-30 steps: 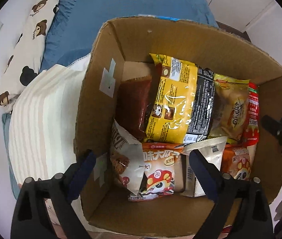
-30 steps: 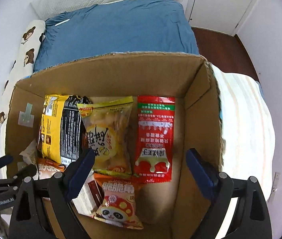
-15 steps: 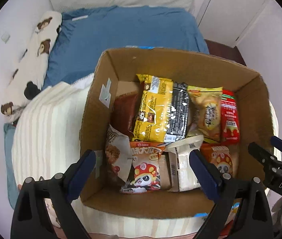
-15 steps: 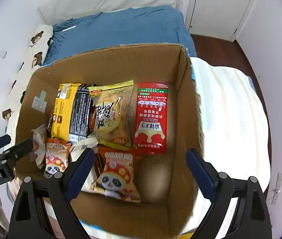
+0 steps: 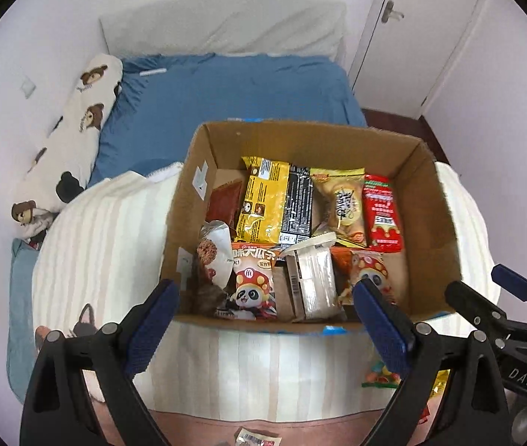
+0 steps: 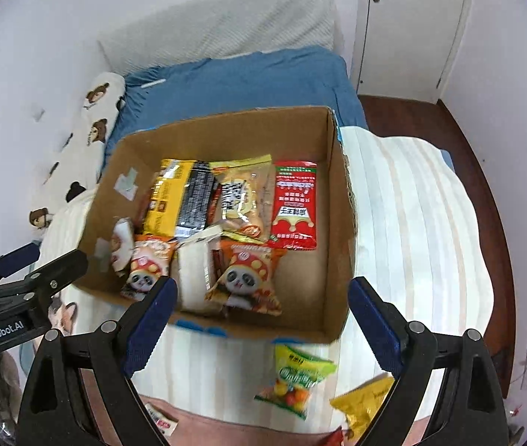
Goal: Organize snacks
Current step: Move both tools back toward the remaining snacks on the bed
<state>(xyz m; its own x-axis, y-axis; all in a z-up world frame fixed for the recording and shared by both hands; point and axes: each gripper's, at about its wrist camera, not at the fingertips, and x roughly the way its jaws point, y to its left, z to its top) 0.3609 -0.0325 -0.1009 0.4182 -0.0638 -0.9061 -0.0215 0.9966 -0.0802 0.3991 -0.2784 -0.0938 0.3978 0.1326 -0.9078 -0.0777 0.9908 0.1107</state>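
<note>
An open cardboard box (image 5: 434,200) (image 6: 339,223) sits on a striped blanket on the bed, filled with snack packets: a yellow-and-black pack (image 5: 263,200), a red pack (image 5: 380,213) (image 6: 295,204), panda packs (image 5: 252,282) (image 6: 243,278), a white pack (image 5: 313,275). Loose snacks lie in front of the box: a green candy bag (image 6: 296,379) and a yellow packet (image 6: 365,403). My left gripper (image 5: 265,319) hangs open above the box's near edge, nothing between its fingers. Over the box's near right corner my right gripper (image 6: 261,316) stands open and empty too.
A blue sheet (image 5: 233,89), a bear-print pillow (image 5: 73,137) at the left and a white pillow (image 5: 226,26) at the head. A small wrapped snack (image 5: 257,438) lies on the pink cover in front. A white door (image 6: 412,26) and dark wooden floor (image 6: 460,141) are at the right.
Both grippers have risen and pulled back from inside the box, so the whole box and the loose snacks in front of it now show. Both stay open.
</note>
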